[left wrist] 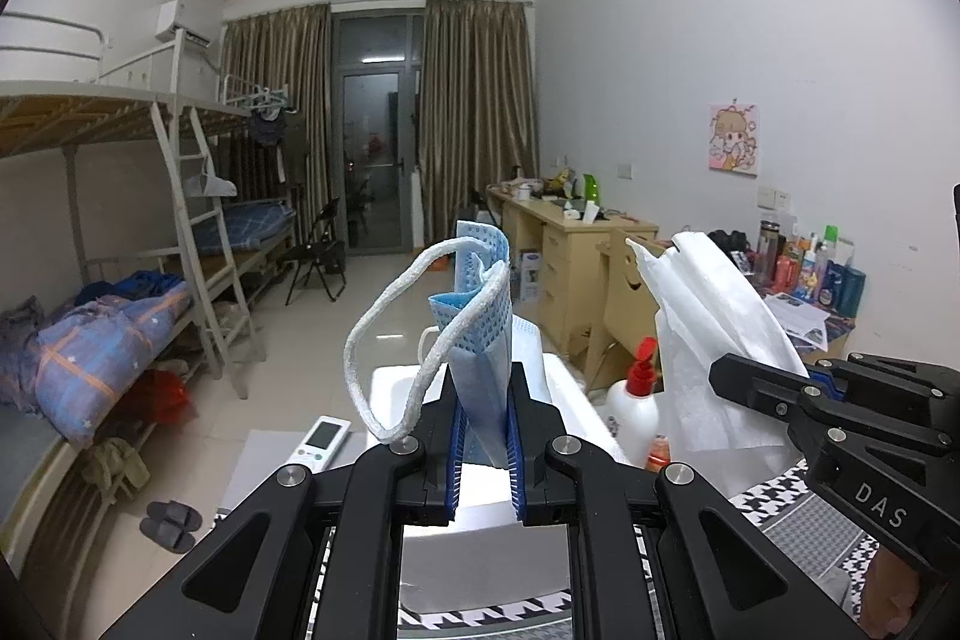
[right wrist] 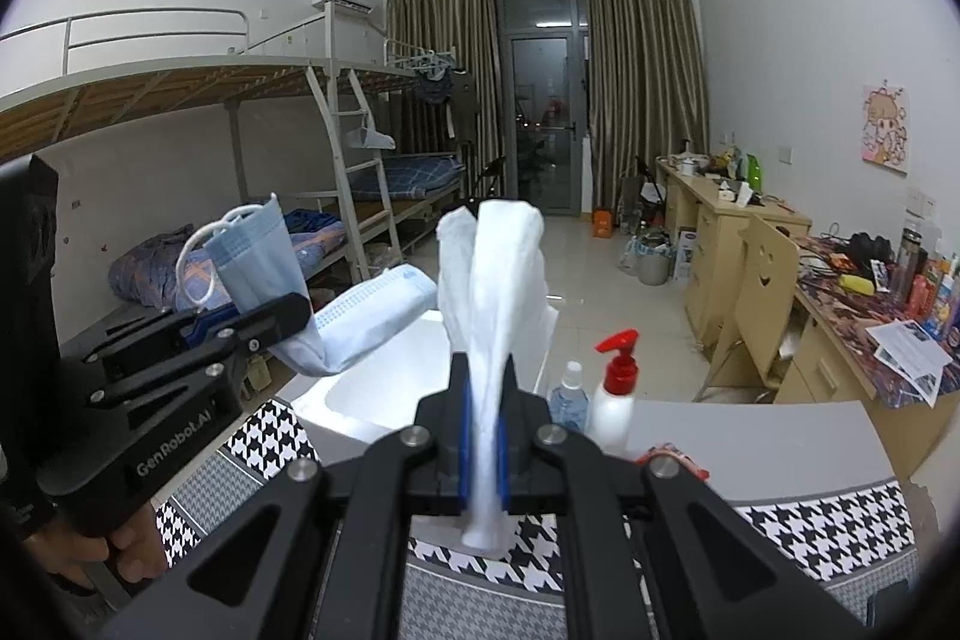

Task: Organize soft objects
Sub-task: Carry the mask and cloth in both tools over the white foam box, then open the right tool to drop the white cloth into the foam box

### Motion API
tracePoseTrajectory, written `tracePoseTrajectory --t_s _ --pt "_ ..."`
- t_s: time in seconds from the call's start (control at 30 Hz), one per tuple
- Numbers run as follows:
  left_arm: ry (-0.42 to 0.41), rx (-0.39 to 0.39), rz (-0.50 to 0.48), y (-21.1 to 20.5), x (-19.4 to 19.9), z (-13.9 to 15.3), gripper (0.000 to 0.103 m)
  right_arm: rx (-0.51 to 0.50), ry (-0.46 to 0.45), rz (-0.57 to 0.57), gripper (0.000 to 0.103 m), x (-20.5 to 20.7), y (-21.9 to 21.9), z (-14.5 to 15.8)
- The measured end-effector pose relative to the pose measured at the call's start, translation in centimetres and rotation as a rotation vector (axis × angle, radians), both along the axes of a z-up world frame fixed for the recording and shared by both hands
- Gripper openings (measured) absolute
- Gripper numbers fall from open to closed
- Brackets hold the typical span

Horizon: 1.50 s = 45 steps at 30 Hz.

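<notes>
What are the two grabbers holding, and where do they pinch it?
The left hand-held gripper pinches the blue face mask at its lower edge. The right hand-held gripper pinches the white tissue near its bottom end.

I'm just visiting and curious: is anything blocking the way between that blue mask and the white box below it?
Nothing visible does. The left gripper holds the blue mask over the open white box, with only air between them. Another mask is draped over the box's rim.

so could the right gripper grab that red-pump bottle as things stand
Probably not yet. The right gripper is shut on a white tissue, so its jaws are taken. The red-pump bottle stands just ahead and to its right with nothing in between; it would have to drop the tissue first.
</notes>
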<state>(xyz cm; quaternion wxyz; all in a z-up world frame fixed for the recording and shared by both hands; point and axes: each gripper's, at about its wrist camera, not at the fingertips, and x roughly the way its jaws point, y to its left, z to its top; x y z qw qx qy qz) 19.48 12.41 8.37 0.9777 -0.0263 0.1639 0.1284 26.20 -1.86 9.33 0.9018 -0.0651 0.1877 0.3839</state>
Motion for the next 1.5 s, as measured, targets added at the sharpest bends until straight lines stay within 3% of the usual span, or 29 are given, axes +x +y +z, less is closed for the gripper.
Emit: tracePoseTrajectory --t_s 0.93,1.5 --pt "0.037 -0.006 0.128 4.9 -0.7 -1.3 0.013 -0.061 0.026 0.057 0.009 2.7 6.4 -1.1" --pt "0.047 -0.019 0.165 5.6 -1.4 -1.6 0.013 -0.179 0.142 0.041 0.009 6.1 9.7 -4.3"
